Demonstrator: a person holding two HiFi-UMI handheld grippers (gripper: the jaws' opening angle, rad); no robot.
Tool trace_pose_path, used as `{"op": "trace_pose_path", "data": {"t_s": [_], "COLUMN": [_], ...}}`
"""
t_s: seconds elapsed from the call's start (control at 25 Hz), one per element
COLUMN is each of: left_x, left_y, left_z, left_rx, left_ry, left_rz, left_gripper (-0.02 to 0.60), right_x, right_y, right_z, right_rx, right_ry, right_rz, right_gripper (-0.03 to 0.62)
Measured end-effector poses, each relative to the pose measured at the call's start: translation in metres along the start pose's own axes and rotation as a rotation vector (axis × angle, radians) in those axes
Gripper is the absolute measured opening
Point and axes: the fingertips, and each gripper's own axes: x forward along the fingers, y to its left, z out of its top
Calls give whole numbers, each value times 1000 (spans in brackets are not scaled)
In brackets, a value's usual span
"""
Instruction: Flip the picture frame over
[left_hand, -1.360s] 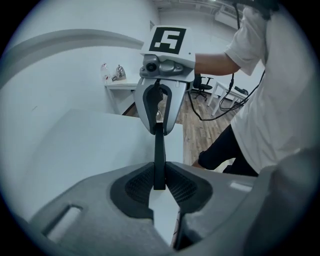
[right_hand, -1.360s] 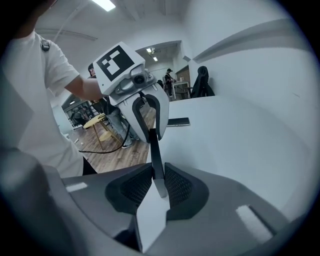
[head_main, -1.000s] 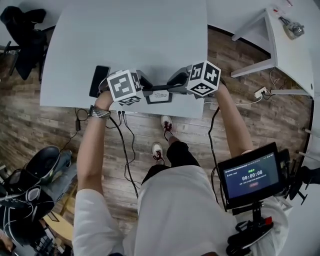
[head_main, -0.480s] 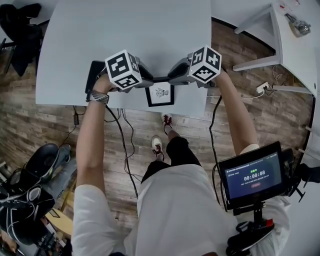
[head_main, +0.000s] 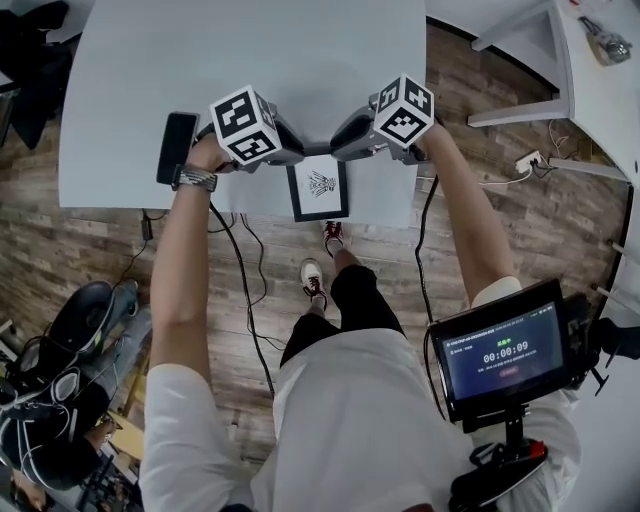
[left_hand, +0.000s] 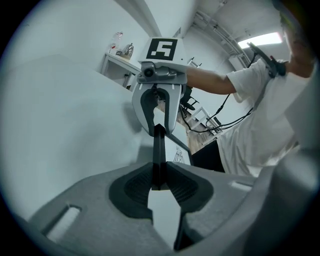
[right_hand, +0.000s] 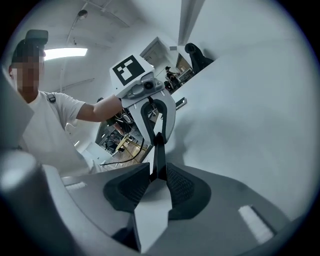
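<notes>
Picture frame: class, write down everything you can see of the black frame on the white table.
The black rectangular picture frame has a thin dark border, a white mount and a small dark drawing at its centre. It lies almost flat, picture side up, at the white table's near edge. Its far edge runs between the jaws of the left gripper and right gripper, whose pads touch it; both pairs of jaws have just been opening.

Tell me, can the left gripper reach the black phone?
Probably not at once: the left gripper has the picture frame between its jaws, which have just been opening. The phone lies unobstructed beside that wrist.
</notes>
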Motion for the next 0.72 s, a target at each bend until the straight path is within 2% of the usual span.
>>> {"op": "trace_pose_path", "data": {"t_s": [0.12, 0.28, 0.44, 0.72], "left_x": [13, 23, 24, 27], "left_y": [8, 15, 18, 21], "left_z": [-6, -12, -13, -13], "left_rx": [3, -8, -9, -19], "left_ry": [19, -17, -25, -26], "left_rz": [-15, -49, -24, -8], "left_gripper": [87, 87, 87, 87], "right_x": [6, 13, 15, 17], "right_y": [-8, -14, -19, -21], "right_z": [-8, -13, -15, -19], "right_rx": [-9, -46, -81, -141], "right_ry": [24, 72, 121, 176], "right_rz": [14, 3, -55, -97], "right_gripper": [110, 109, 110, 110]}}
